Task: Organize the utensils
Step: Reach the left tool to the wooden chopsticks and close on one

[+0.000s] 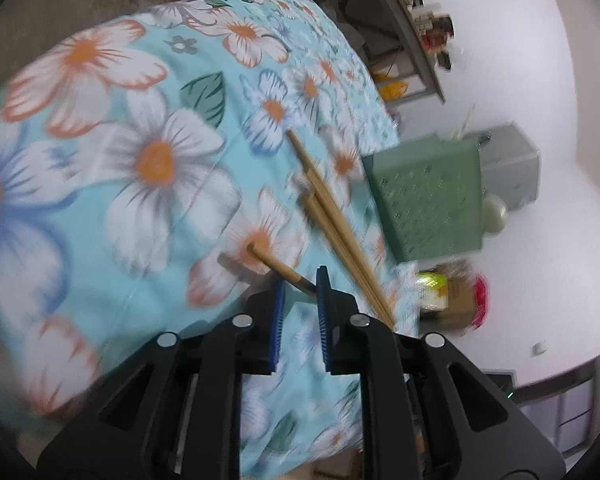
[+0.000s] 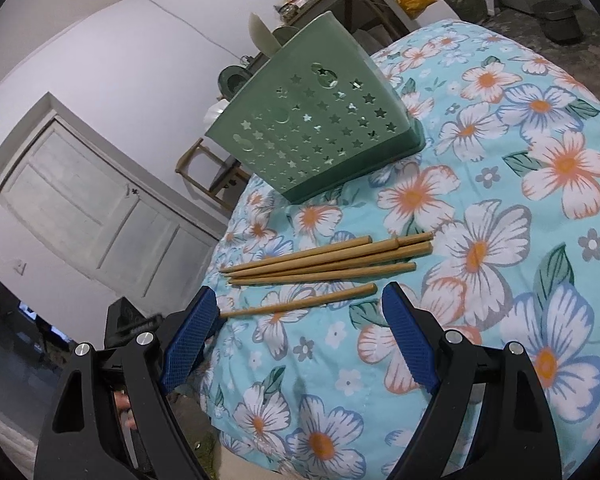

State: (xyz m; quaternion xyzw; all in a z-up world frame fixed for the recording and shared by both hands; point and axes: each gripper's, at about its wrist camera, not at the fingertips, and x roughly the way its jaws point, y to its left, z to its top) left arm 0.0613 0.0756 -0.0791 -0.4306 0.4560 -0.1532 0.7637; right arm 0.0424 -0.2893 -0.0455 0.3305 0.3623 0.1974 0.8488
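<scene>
Several wooden chopsticks (image 2: 324,258) lie in a loose bundle on the floral tablecloth, with one single chopstick (image 2: 300,302) apart, nearer me. A green utensil holder (image 2: 320,128) with star cutouts stands behind them. My right gripper (image 2: 298,312) is open, its blue pads either side of the single chopstick, slightly above it. In the left wrist view my left gripper (image 1: 301,282) has its pads close together around the thin end of one chopstick (image 1: 278,266); the bundle (image 1: 332,216) lies to its right, the green holder (image 1: 428,200) beyond.
The table edge (image 2: 220,280) runs just left of the chopstick tips. A white door (image 2: 88,208) and a wooden chair (image 2: 204,172) are behind. Shelves with clutter (image 1: 428,36) and a grey box (image 1: 508,168) stand past the table.
</scene>
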